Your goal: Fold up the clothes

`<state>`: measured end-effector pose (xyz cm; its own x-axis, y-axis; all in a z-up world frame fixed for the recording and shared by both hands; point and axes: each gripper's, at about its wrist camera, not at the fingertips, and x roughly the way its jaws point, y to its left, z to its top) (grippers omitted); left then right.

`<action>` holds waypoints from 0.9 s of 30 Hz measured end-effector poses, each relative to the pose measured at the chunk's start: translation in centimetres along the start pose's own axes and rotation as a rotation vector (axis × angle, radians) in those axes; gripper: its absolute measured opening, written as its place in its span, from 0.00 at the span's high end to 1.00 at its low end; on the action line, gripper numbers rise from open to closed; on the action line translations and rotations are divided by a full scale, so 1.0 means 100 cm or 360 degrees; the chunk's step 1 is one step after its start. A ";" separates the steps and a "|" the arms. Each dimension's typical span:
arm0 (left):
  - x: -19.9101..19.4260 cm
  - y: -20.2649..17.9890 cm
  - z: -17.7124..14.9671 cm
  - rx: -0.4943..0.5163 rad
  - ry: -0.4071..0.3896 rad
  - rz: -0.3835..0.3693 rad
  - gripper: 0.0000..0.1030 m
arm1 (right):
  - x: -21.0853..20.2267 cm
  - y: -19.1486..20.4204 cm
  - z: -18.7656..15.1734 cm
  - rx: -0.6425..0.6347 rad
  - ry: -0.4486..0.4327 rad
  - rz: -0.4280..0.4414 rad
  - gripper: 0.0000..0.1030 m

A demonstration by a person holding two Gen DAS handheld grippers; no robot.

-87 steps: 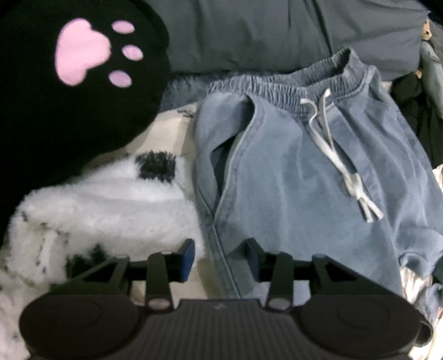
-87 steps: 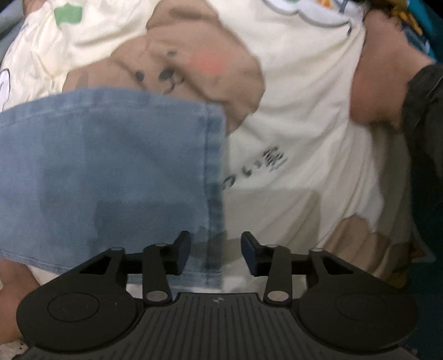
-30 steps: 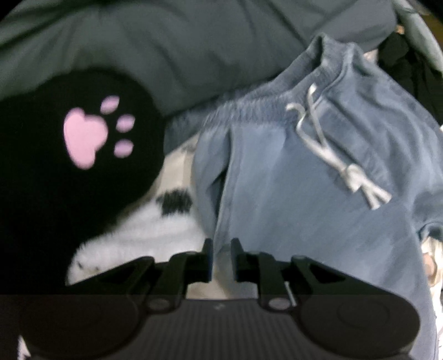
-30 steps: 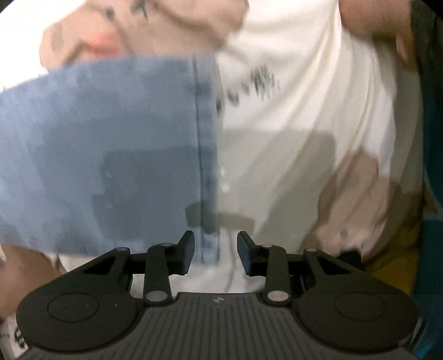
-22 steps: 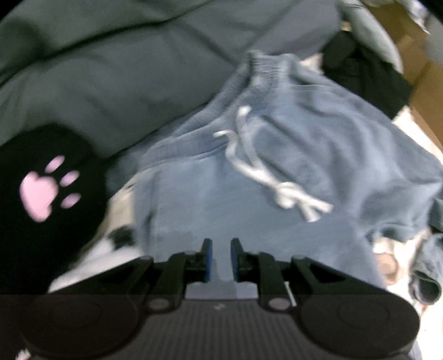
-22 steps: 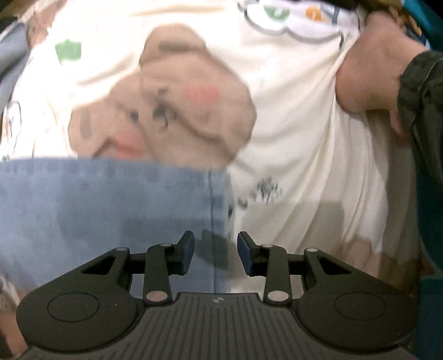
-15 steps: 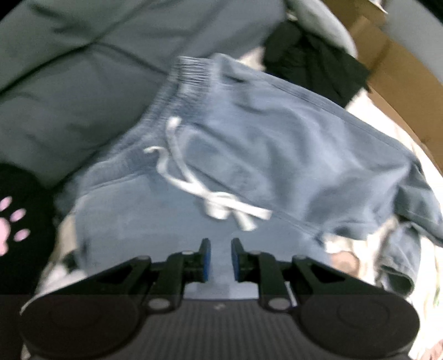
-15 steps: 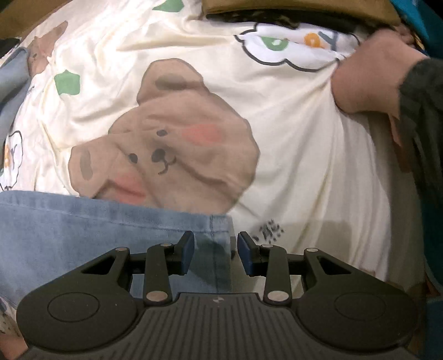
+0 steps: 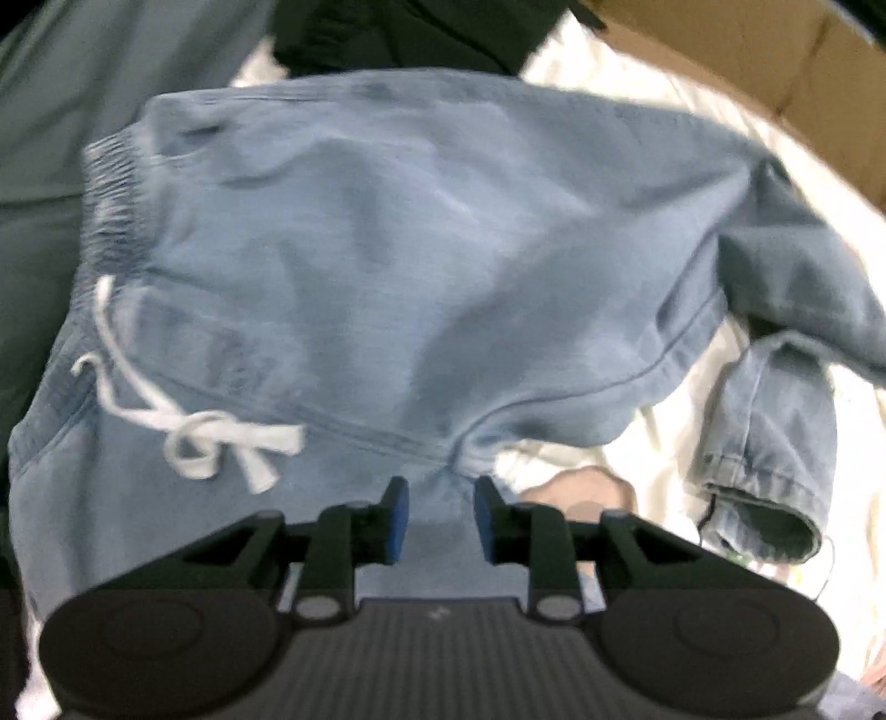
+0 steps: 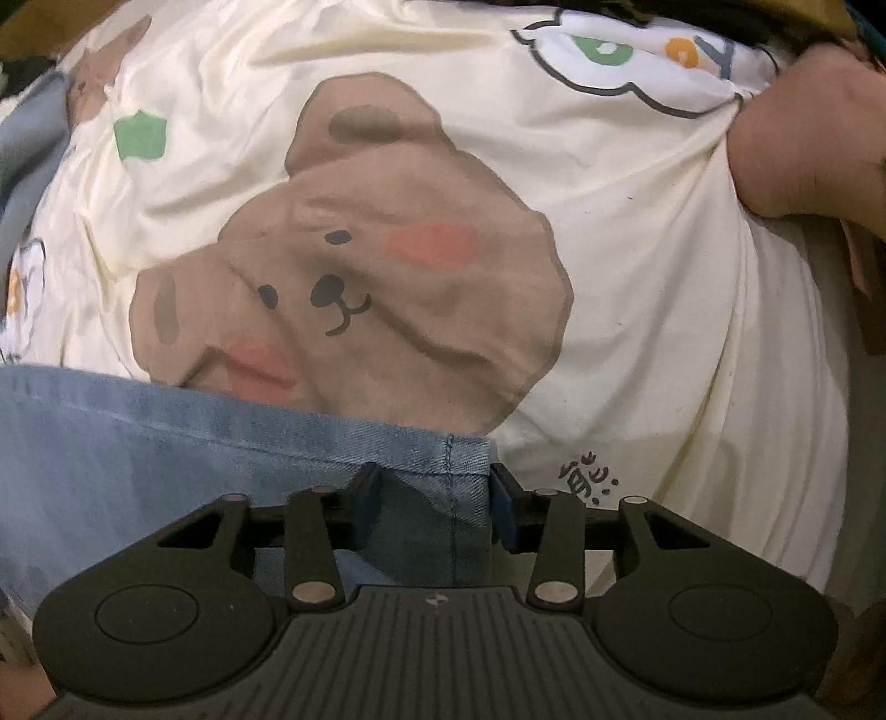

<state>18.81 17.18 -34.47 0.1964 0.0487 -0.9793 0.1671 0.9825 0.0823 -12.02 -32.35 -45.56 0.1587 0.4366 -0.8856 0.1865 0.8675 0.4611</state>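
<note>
The left hand-held gripper (image 9: 436, 518) points down at the crotch seam of the light blue denim trousers (image 9: 421, 266). Its blue pads stand a little apart and are spreading, with a fold of denim lying between them but not visibly pinched. The right hand-held gripper (image 10: 436, 512) sits over a hemmed corner of the same denim (image 10: 221, 443). Its jaws are closing, the cloth between them, and a small gap shows at each pad.

With the trousers as landmark: they lie spread over a cream bed sheet (image 10: 637, 310) printed with a brown bear face (image 10: 354, 288). Their gathered waistband (image 9: 113, 205) is at the left of the left wrist view, and the white drawstring (image 9: 188, 426) is tied in a loose bow just below it. One leg runs off to the right and doubles back, its cuff (image 9: 764, 520) open toward the camera. The left wrist view is blurred, so seams and folds are soft.

Beyond the waistband lies grey bedding (image 9: 61, 111). Above the trousers is dark clothing (image 9: 410, 33), cut off by the frame, and a brown cardboard box (image 9: 775, 72) is at the upper right. In the right wrist view, a bare part of the person (image 10: 808, 149) presses the sheet at the far upper right; which part I cannot tell.
</note>
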 end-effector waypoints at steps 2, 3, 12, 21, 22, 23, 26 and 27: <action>0.013 -0.012 0.006 0.0042 0.0050 0.0044 0.73 | -0.004 -0.001 -0.001 -0.0001 -0.0005 -0.0022 0.87; 0.020 -0.016 0.008 0.0056 0.0079 0.0067 0.73 | -0.006 0.000 -0.001 -0.0004 -0.0005 -0.0025 0.88; 0.056 -0.027 0.019 -0.0006 0.0214 0.0194 0.67 | -0.030 0.020 -0.004 -0.0091 0.0045 -0.0184 0.95; 0.060 -0.009 0.018 -0.0189 0.0256 0.0155 0.66 | -0.046 0.028 -0.011 -0.0117 0.0084 -0.0230 0.95; 0.058 -0.006 0.018 -0.0228 0.0266 0.0140 0.66 | -0.046 0.027 -0.010 -0.0113 0.0089 -0.0225 0.95; 0.055 -0.003 0.018 -0.0263 0.0272 0.0117 0.66 | -0.046 0.026 -0.010 -0.0108 0.0092 -0.0217 0.95; 0.047 0.003 0.018 -0.0296 0.0290 0.0033 0.65 | -0.045 0.021 -0.009 -0.0099 0.0086 -0.0186 0.94; 0.045 0.005 0.018 -0.0309 0.0294 0.0020 0.65 | -0.044 0.019 -0.008 -0.0090 0.0082 -0.0168 0.93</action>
<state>21.52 17.55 -38.51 0.0143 0.0758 -0.9970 -0.0264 0.9968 0.0754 -13.15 -32.41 -40.87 0.0905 0.3527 -0.9313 0.1440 0.9207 0.3627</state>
